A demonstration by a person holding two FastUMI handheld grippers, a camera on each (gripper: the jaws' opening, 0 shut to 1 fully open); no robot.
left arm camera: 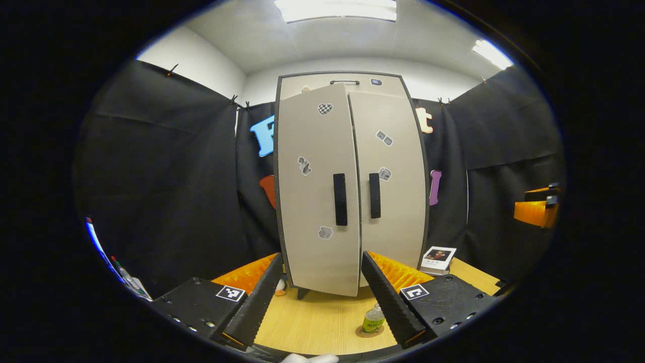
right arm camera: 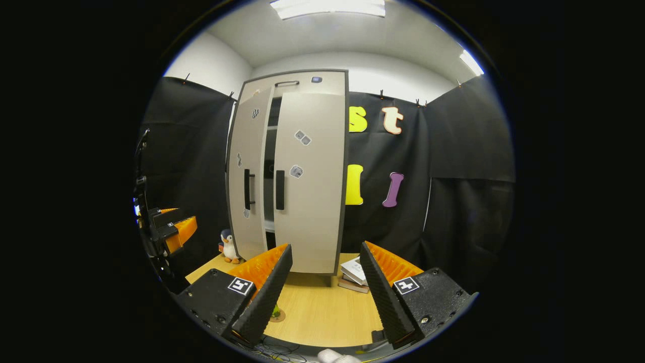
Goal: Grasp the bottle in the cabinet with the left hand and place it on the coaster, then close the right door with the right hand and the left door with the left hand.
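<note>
The beige cabinet (left arm camera: 302,85) stands at the back of the wooden table (left arm camera: 312,322). Its right door (left arm camera: 393,201) lies flush, while the left door (left arm camera: 315,201) stands slightly ajar; the right gripper view shows a dark gap beside the left door (right arm camera: 247,151), next to the right door (right arm camera: 310,201). A small green bottle (left arm camera: 373,319) stands upright on the round coaster (left arm camera: 364,333), beside my left gripper's right finger. My left gripper (left arm camera: 320,297) is open and holds nothing, facing the doors. My right gripper (right arm camera: 325,292) is open too, with the bottle (right arm camera: 275,311) peeking from behind its left finger.
A penguin toy (right arm camera: 229,247) stands left of the cabinet. Stacked books (right arm camera: 355,275) lie to its right, seen also as the books (left arm camera: 437,258). The other gripper (left arm camera: 536,209) hovers far right; the left gripper (right arm camera: 171,229) shows at the far left. Pens (left arm camera: 126,277) lie at the left edge.
</note>
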